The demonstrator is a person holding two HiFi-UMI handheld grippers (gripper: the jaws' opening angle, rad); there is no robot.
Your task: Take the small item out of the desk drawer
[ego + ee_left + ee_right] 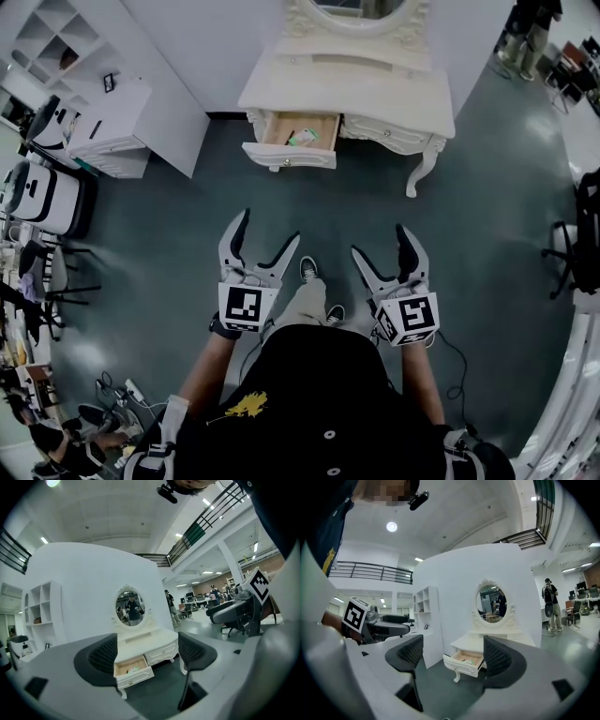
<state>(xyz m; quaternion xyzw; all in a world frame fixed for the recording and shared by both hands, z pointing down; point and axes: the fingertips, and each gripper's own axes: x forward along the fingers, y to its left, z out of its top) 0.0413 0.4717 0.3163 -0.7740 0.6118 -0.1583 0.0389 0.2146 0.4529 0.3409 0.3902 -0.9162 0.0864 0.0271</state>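
Both claws are spread wide and hold nothing. From the head view, the left claw [270, 227] and the right claw [380, 240] stick out side by side in front of the person, over the dark floor [169, 244]. Each one has a marker cube [247, 307] at its back end. The person's shoes [307, 270] peek out between the two claws. Well ahead of them stands a white surface [347, 89] with curly legs and a round mirror [361, 9] on top. Its left drawer [289, 155] is pulled out. The small item [302, 138], green and white, lies inside the drawer, near the right side. Neither claw is near it. A white cabinet [141, 122] stands to the left of the surface.

From the left gripper view, the left claw [147, 654] has its two dark pads far apart with only air between them. The open drawer [134, 679] shows in the gap, far off, with the small item [133, 670] lying in it. The mirror [130, 607] sits above. The right claw [229, 613] shows at the right edge, also spread.

From the right gripper view, the right claw [454, 654] is open too, with nothing between its pads. The drawer [461, 665] shows in the gap, close by the right pad, and the small item [469, 661] is a pale speck inside it. The left claw [389, 620] shows at the left. A person [551, 604] stands on the floor, off to the right of the white wall.
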